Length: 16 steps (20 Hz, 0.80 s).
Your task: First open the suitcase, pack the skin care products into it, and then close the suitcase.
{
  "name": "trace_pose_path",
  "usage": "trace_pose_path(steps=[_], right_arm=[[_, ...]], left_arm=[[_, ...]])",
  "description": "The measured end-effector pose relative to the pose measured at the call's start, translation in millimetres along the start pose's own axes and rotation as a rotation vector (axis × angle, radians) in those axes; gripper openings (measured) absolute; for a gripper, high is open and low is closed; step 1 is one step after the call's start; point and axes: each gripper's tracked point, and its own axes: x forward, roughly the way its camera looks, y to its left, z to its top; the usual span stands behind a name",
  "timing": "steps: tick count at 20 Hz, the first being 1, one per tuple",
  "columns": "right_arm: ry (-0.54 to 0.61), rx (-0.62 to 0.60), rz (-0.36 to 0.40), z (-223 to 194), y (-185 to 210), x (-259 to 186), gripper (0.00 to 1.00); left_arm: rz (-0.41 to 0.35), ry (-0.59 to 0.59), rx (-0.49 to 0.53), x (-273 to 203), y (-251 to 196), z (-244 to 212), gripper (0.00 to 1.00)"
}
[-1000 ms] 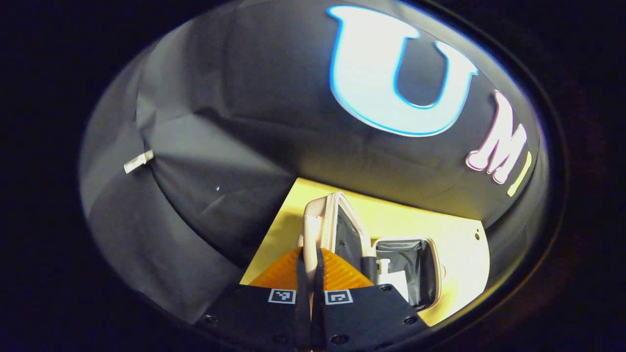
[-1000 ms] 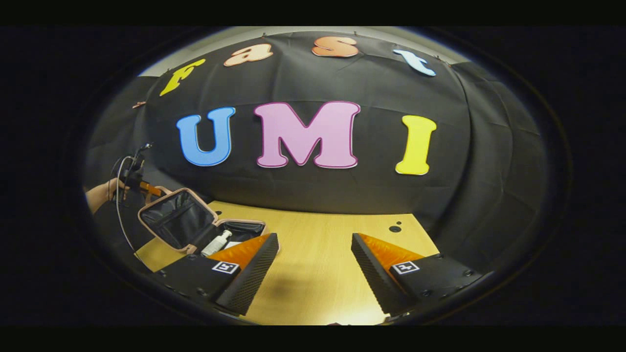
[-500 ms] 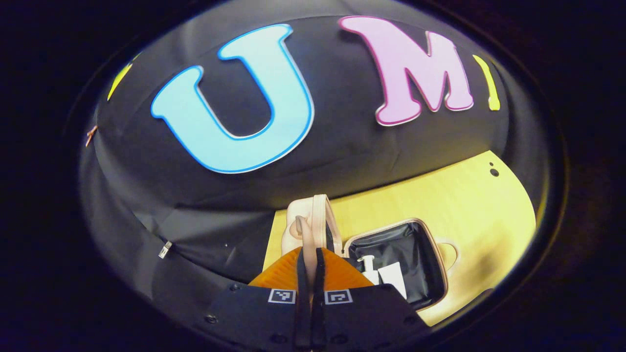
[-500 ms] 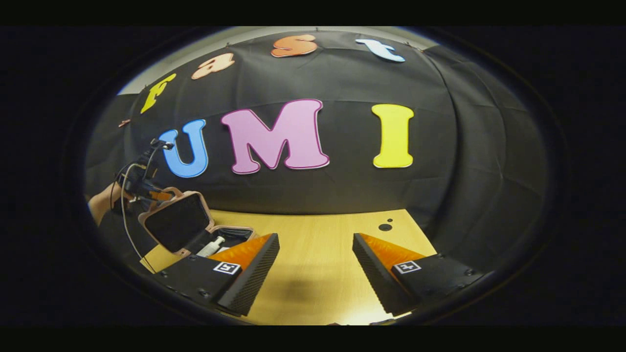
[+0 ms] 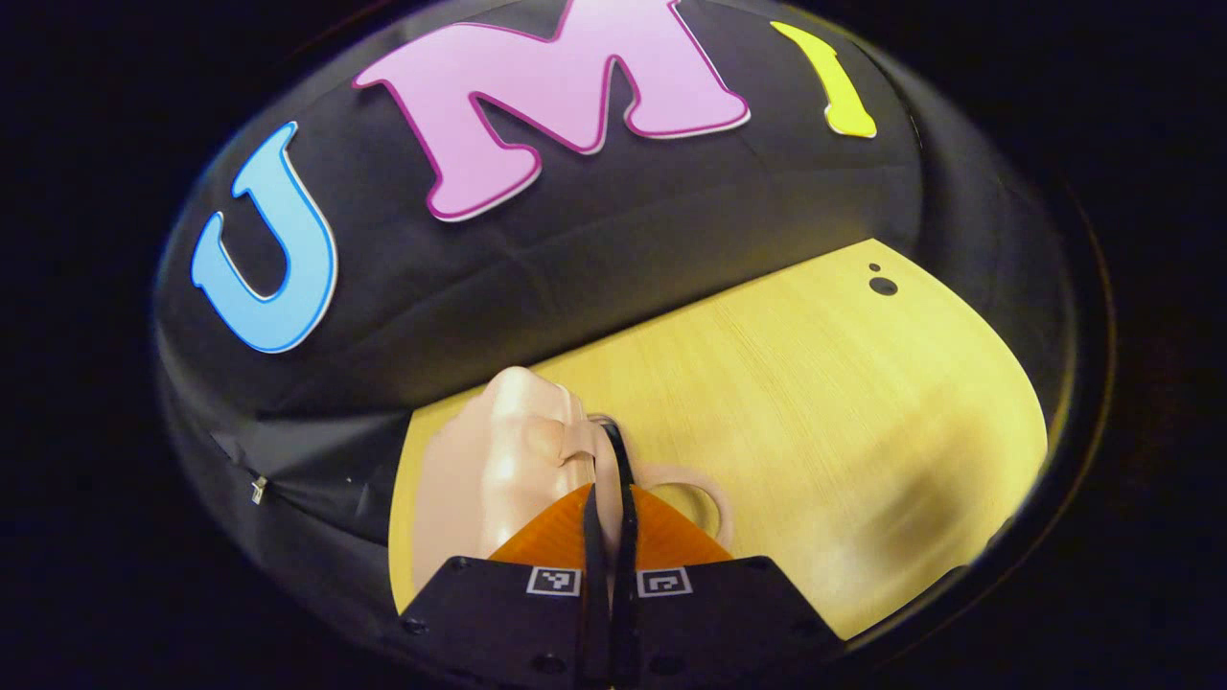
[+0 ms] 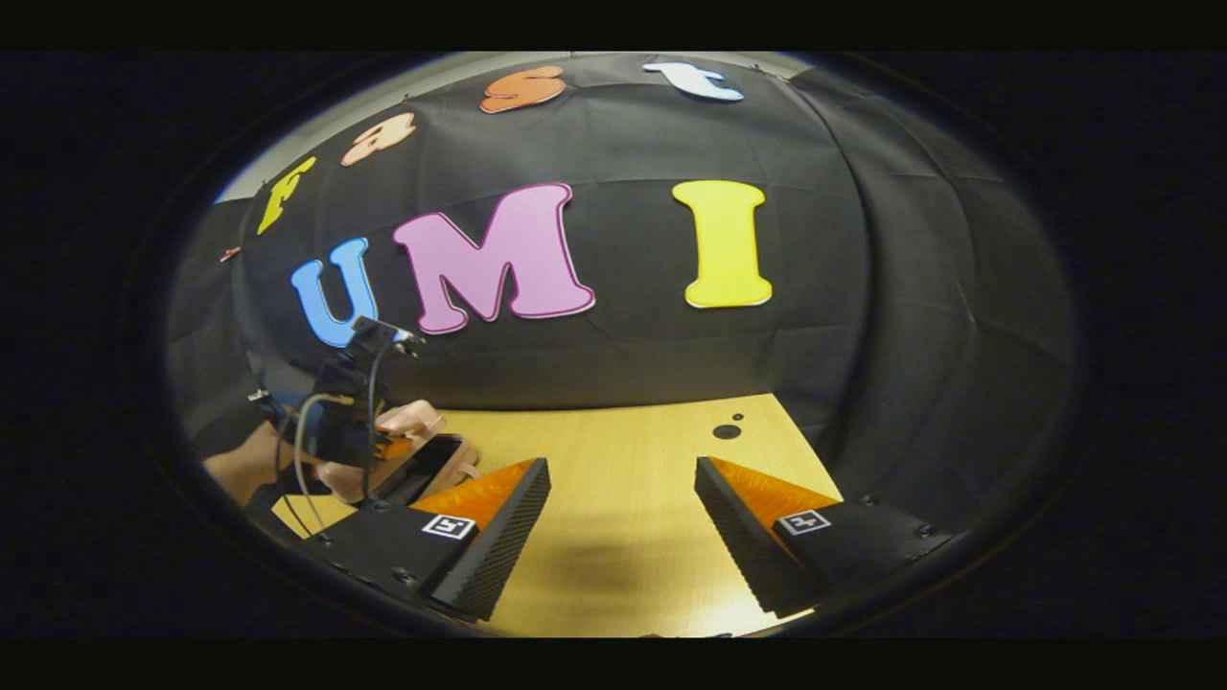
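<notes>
The pink suitcase (image 5: 498, 460) lies at the table's left end with its lid tipped down almost onto the base. My left gripper (image 5: 607, 476) is shut on the lid's rim, and the case's loop handle (image 5: 706, 484) shows just past it. In the right gripper view the lid (image 6: 414, 420) stands a narrow dark gap above the base, with the left gripper (image 6: 380, 448) and the hand (image 6: 240, 468) holding it beside it. The skin care products are hidden inside. My right gripper (image 6: 621, 503) hovers open over bare table to the right of the case.
The light wooden table (image 5: 824, 402) stretches to the right of the case, with two small dark holes (image 5: 882, 285) near its far corner. The booth's black cloth wall stands close behind the table. A cable (image 6: 299, 431) hangs from the left gripper.
My left gripper has swung the lid from upright down over the base, hiding the bottle and the lining. The right gripper has stayed open and shifted slightly.
</notes>
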Motion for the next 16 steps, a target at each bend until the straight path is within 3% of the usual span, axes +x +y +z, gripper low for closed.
trace_pose_path(steps=[2,4,7,11,16], right_arm=[[0.019,0.008,-0.004,-12.1,-8.4,2.0,0.98],[0.025,-0.006,-0.006,-16.7,-14.8,4.3,0.98],[-0.007,-0.032,-0.007,-7.8,-17.9,3.3,0.98],[-0.025,-0.042,0.006,-1.1,-11.0,0.5,0.98],[-0.088,-0.061,-0.008,25.6,7.3,-18.1,0.98]], left_arm=[[-0.025,0.031,0.001,21.6,-27.5,-23.4,0.03],[-0.030,0.021,0.014,36.7,-47.1,-30.9,0.08],[-0.039,-0.042,-0.016,34.6,-55.5,-25.6,0.24],[-0.112,-0.162,-0.161,4.7,-56.1,-4.9,1.00],[-0.169,-0.365,-0.307,-91.2,-38.6,32.9,0.98]])
